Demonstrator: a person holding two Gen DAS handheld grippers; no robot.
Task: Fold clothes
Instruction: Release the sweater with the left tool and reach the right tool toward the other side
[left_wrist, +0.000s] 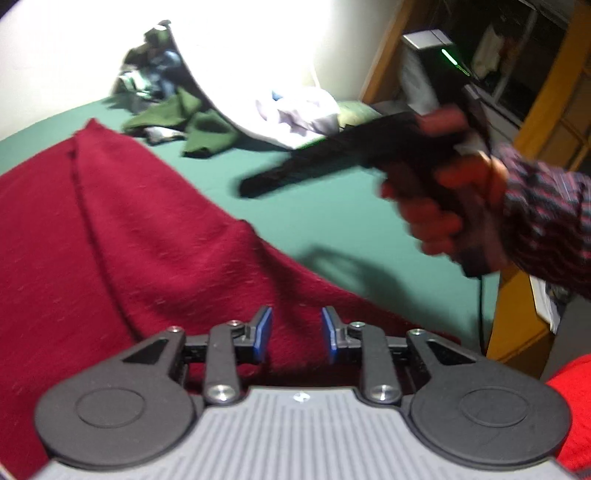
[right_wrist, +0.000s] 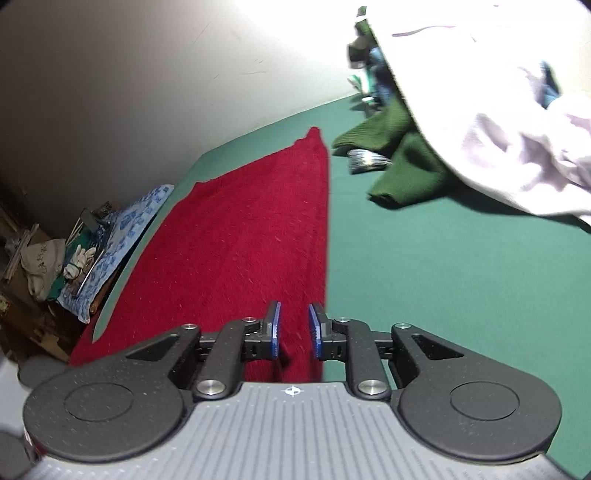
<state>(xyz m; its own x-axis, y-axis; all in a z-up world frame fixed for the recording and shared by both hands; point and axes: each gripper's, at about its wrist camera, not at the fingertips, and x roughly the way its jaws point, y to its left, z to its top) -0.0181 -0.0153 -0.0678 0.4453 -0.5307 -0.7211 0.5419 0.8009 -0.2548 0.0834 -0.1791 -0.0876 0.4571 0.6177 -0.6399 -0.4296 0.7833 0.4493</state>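
Red cloth (left_wrist: 122, 236) lies flat on green bed (left_wrist: 332, 221), filling left and centre of left wrist frame; in right wrist frame it (right_wrist: 240, 251) runs as a long strip from lower centre up to mid-frame, straight right edge against bare green bed (right_wrist: 443, 277). Left gripper (left_wrist: 296, 334) at bottom centre, jaws apart, nothing between the blue pads, red cloth right under them. Right gripper (right_wrist: 294, 330) also released, narrower gap, over the cloth's right edge, empty; contact with cloth unclear. In left wrist frame right gripper (left_wrist: 258, 184) shows mid-right, blurred, held by hand (left_wrist: 436, 206) in a plaid sleeve (left_wrist: 546, 218), above the bed. Upper frame: green garment (left_wrist: 192, 129) and white garment (left_wrist: 295, 114), piled near wall. Right wrist frame, left edge: blue-patterned fabric (right_wrist: 122, 236) and clutter beside the bed.
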